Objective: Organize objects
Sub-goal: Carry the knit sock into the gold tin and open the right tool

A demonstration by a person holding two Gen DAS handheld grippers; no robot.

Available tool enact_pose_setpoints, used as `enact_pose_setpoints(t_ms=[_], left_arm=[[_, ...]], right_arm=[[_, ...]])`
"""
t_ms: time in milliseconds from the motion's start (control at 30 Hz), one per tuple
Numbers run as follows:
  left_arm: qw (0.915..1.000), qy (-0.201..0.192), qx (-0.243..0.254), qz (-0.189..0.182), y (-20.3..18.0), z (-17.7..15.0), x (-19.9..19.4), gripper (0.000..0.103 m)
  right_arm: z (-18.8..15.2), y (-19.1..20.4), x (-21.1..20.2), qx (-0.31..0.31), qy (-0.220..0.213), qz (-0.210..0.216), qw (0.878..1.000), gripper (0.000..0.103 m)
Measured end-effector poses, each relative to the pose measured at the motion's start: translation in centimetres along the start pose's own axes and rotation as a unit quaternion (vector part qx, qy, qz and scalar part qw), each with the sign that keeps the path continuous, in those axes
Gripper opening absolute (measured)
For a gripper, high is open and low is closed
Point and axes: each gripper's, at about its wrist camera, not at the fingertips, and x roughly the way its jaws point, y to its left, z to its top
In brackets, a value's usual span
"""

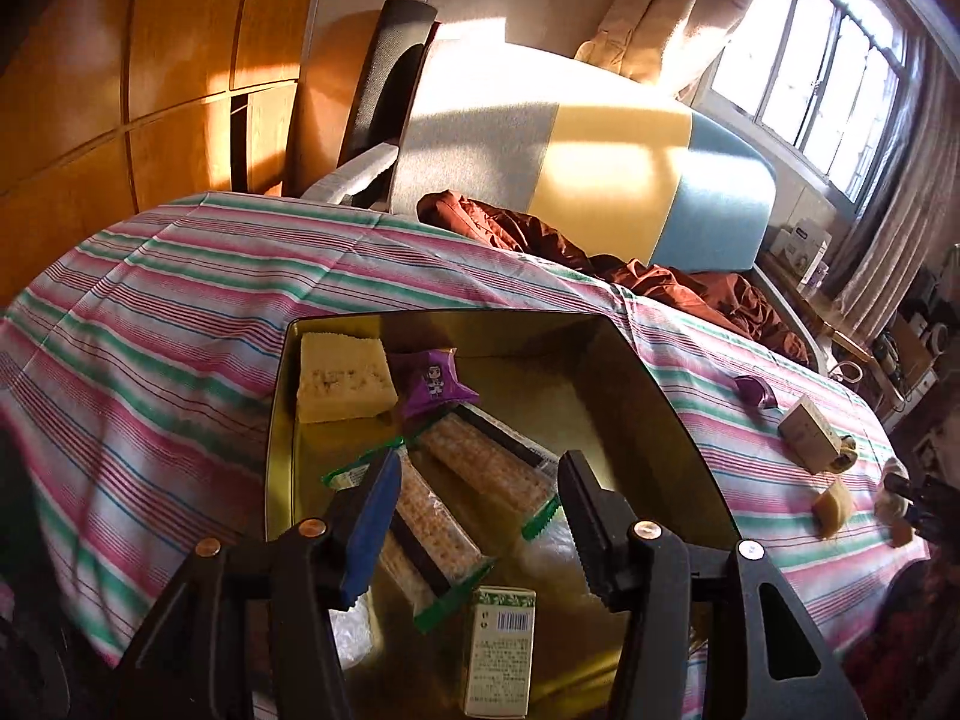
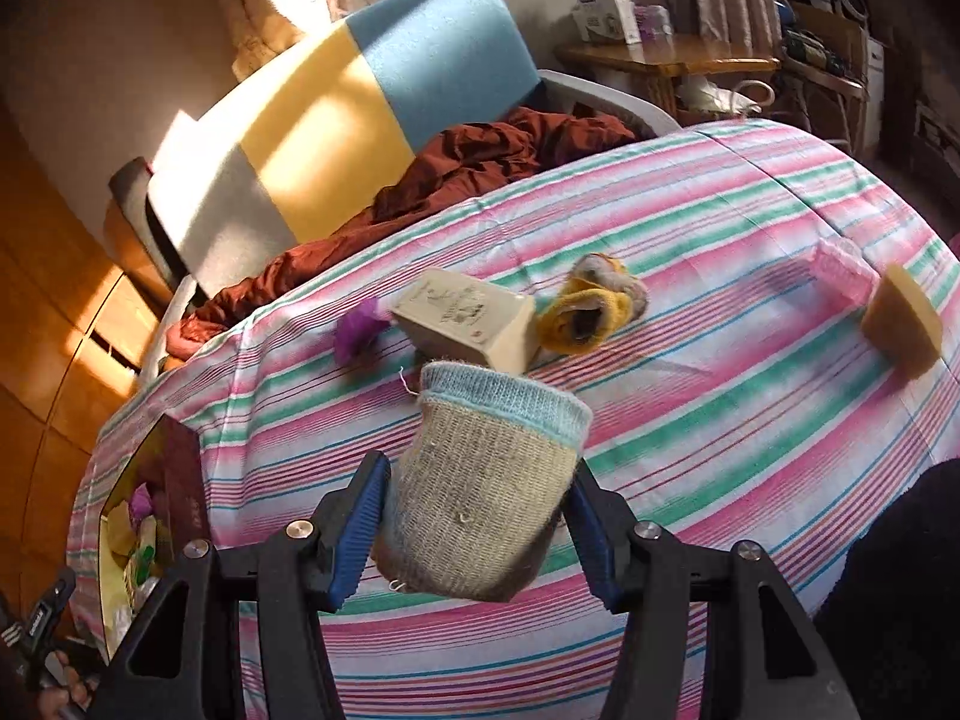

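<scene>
Sunlit bedroom, bed covered by a pink, green and white striped sheet (image 2: 720,360), rumpled rust-brown blanket (image 2: 468,156) and a grey, yellow and blue padded headboard (image 1: 600,180) behind, window (image 1: 840,72) at far right of the left wrist view. Left gripper (image 1: 474,504) hangs over an open gold metal tin (image 1: 654,396) sitting on the sheet; jaws apart, nothing clamped between them. Tin contents: pale yellow sponge block (image 1: 342,381) at the back left, purple snack packet (image 1: 435,384) just beside it, two clear-wrapped cracker packs with green ends (image 1: 480,462) lying diagonally, small green and white printed carton (image 1: 501,654) nearest the camera. Right gripper (image 2: 477,516) is clamped on a rolled beige knit sock with a light blue cuff (image 2: 486,480), blue pads (image 2: 360,534) pressing both sides, sock lifted off the sheet. Beyond it on the sheet: cream rectangular box (image 2: 465,318) tilted, crumpled purple wrapper (image 2: 357,330) at its left, yellow and grey sock bundle (image 2: 594,300) at its right, pink knit item (image 2: 843,267) and tan sponge wedge (image 2: 900,324) together far right. Same tin (image 2: 180,480) shows at lower left of the right wrist view, well apart from the held sock.
</scene>
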Motion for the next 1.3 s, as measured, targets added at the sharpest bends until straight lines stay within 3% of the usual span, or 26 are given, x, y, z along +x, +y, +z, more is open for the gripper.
enact_pose_setpoints(t_ms=[100,233,433,633,1000,1133,1267,1300], left_arm=[[1.0000,0.004,-0.002,0.000,0.0,-1.2,-0.5,0.056],[0.9999,0.007,-0.011,-0.002,0.2,-2.4,-0.8,0.056],[0.9999,0.005,-0.012,0.006,0.8,-3.5,-1.6,0.056],[0.9995,0.011,-0.027,0.012,1.9,-4.5,-1.9,0.056],[0.9991,0.018,-0.035,0.016,2.4,-5.1,-2.0,0.058],[0.9991,0.019,-0.033,0.018,2.3,-5.3,-2.0,0.059],[0.9991,0.019,-0.032,0.018,2.2,-5.3,-2.0,0.059],[0.9992,0.017,-0.032,0.019,2.1,-5.3,-2.2,0.059]], right_arm=[[-0.9,6.6,0.2,-0.090,0.008,0.047,0.995,0.058],[-3.0,14.5,1.6,-0.187,0.032,0.088,0.978,0.058],[-7.4,22.1,3.8,-0.282,0.065,0.118,0.950,0.058],[-10.2,25.2,6.2,-0.329,0.086,0.109,0.934,0.059],[-13.1,26.4,9.0,-0.383,0.091,0.061,0.917,0.060],[-13.7,26.9,7.3,-0.414,0.038,0.033,0.909,0.063],[-13.1,26.8,3.3,-0.408,-0.086,0.000,0.909,0.063],[-12.7,26.5,2.4,-0.393,-0.110,-0.003,0.913,0.068]])
